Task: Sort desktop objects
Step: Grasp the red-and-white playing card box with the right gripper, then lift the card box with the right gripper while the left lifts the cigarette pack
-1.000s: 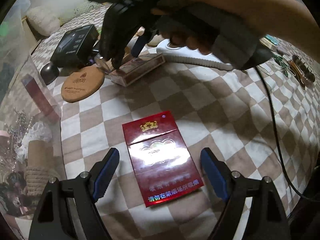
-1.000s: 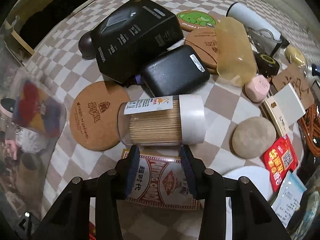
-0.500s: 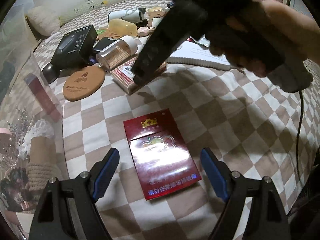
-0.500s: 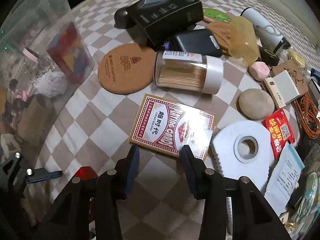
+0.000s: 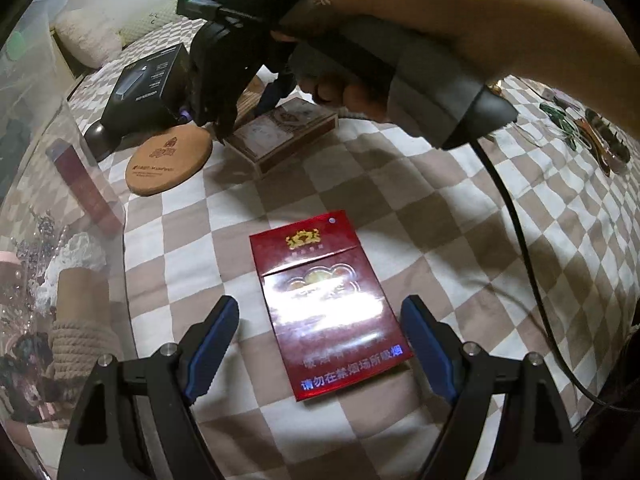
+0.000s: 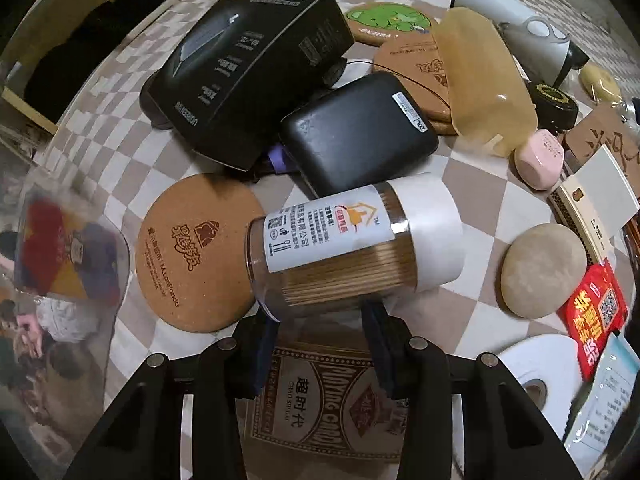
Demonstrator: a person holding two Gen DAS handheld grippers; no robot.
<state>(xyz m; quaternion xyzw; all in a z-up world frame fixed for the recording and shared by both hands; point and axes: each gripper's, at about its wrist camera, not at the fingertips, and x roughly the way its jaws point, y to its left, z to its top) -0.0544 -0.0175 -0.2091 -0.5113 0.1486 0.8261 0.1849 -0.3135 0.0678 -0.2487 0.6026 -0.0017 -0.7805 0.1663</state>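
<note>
A clear cylindrical toothpick jar (image 6: 354, 246) (white cap, lying sideways) is straddled by the right gripper (image 6: 320, 320), fingers around it over a card box (image 6: 324, 396); grip uncertain. The left gripper (image 5: 320, 344) is spread about a glossy red pack (image 5: 324, 304) on checked cloth (image 5: 460, 208).

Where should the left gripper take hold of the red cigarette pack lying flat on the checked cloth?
Probably across its two long edges, coming straight down from above: the cigarette pack lies flat and lengthwise between the open left gripper fingers, with bare cloth on both sides.
</note>
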